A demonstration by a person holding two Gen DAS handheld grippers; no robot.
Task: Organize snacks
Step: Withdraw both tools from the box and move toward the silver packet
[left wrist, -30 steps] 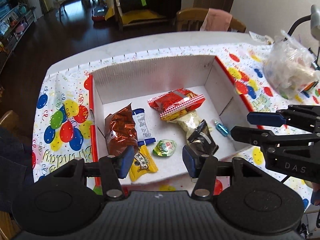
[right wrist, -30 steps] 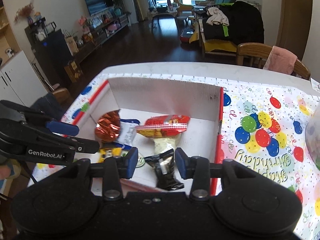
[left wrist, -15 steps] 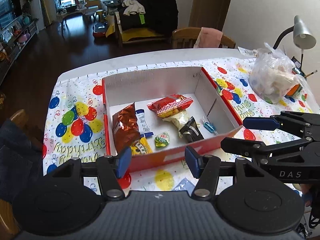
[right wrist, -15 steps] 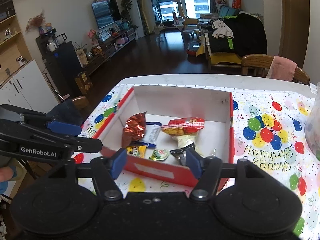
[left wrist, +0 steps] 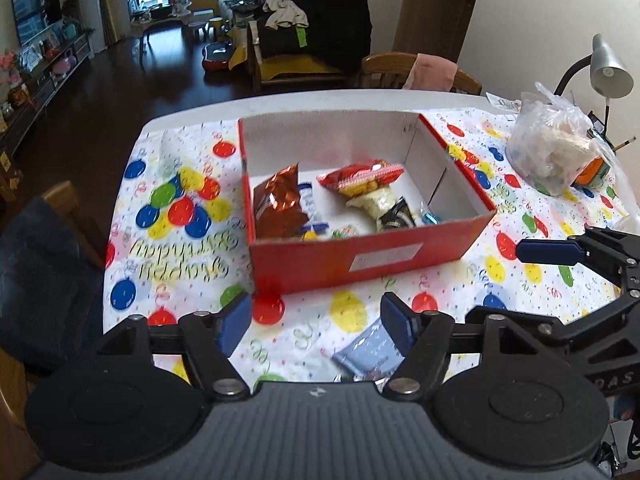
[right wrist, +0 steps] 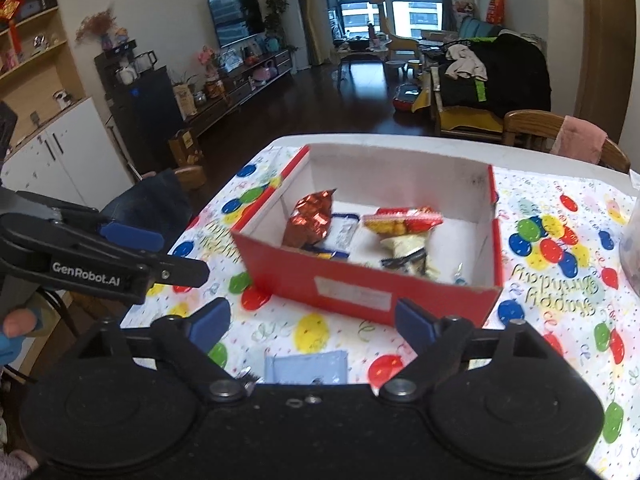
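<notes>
Both grippers now sit back from the red box [left wrist: 372, 256], which a second ago filled the view from above; their jaws have just been opening and nothing is between them. Going left to right, the left gripper [left wrist: 316, 322] hangs released over the tablecloth [left wrist: 176, 216], the pale blue packet [left wrist: 370, 350] lies loose on the cloth just in front of the box, still outside it, and the right gripper [right wrist: 310, 322] stands spread wide above that same packet [right wrist: 306, 366]. The other snacks [left wrist: 344, 200] lie inside the box.

I judge the main risk to be both tools going for the one packet and knocking fingers, or a flat wrapper slipping from the pads on the slick cloth and dragging it into folds.

The balloon-print cloth covers a white table [right wrist: 360, 140]; a lumpy plastic bag [left wrist: 556, 152] and lamp [left wrist: 610, 72] sit at the right, with a living room with dark floor beyond.
</notes>
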